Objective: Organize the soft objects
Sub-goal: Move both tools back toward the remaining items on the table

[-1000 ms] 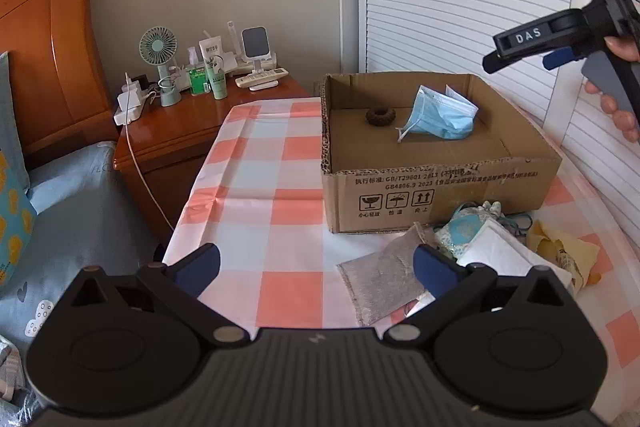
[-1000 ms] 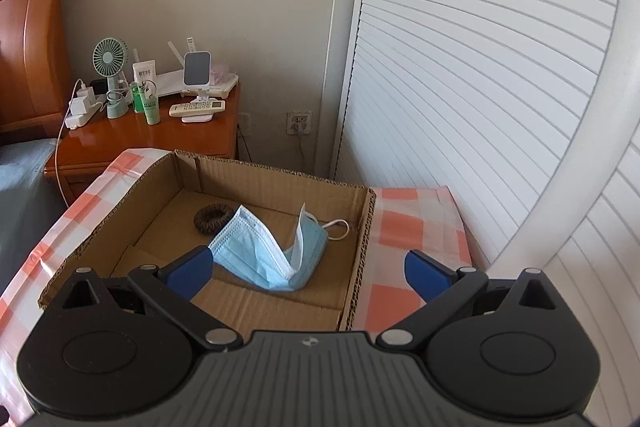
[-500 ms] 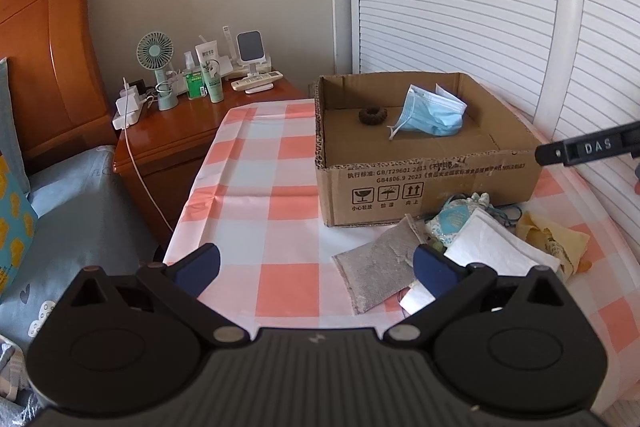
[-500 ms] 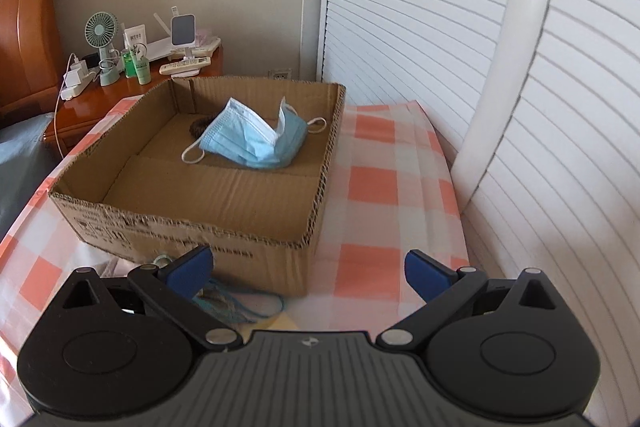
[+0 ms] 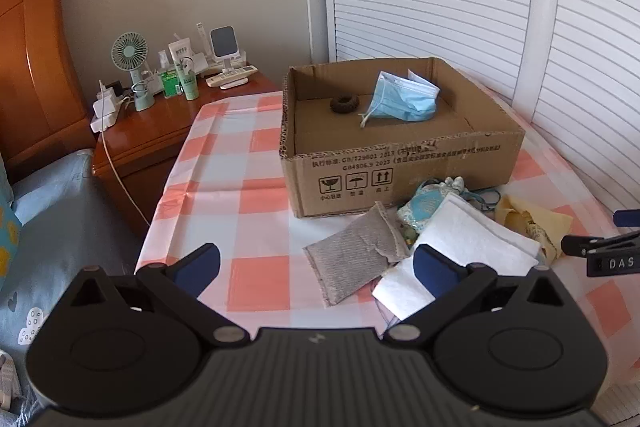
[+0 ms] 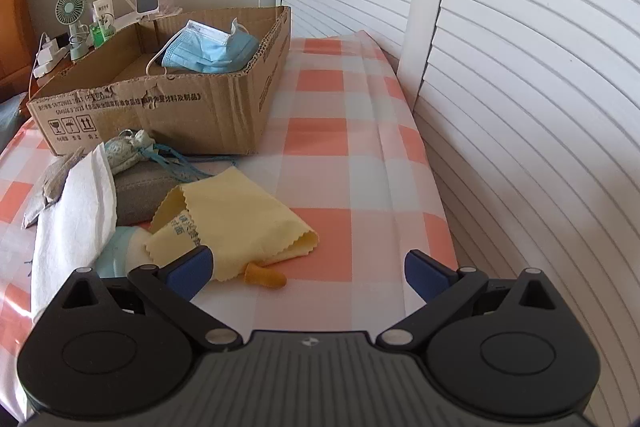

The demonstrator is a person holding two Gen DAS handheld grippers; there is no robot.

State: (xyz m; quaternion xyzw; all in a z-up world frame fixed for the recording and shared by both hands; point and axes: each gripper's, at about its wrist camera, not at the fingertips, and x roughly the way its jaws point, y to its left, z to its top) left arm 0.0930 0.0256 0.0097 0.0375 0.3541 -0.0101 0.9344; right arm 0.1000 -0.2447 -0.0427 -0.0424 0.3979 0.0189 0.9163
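An open cardboard box (image 5: 400, 163) (image 6: 160, 115) on the checked table holds a blue face mask (image 5: 404, 99) (image 6: 208, 47) and a dark hair scrunchie (image 5: 344, 103). In front of it lies a pile: a grey pouch (image 5: 356, 251), a white folded cloth (image 5: 468, 243) (image 6: 76, 203), a teal drawstring bag (image 5: 424, 205) (image 6: 128, 147), a yellow cloth (image 5: 532, 219) (image 6: 236, 223) and an orange earplug (image 6: 266, 277). My left gripper (image 5: 316, 263) is open and empty, near the grey pouch. My right gripper (image 6: 308, 269) is open and empty, low over the yellow cloth's near edge.
A wooden nightstand (image 5: 160, 139) with a fan (image 5: 130, 55), bottles and a remote stands left of the table. A bed (image 5: 48, 211) lies at the left. White louvered doors (image 6: 520, 67) run along the right side.
My right gripper has dropped from above the box to just over the table by the yellow cloth. The left gripper has pulled back and up slightly. The mask stays in the box.
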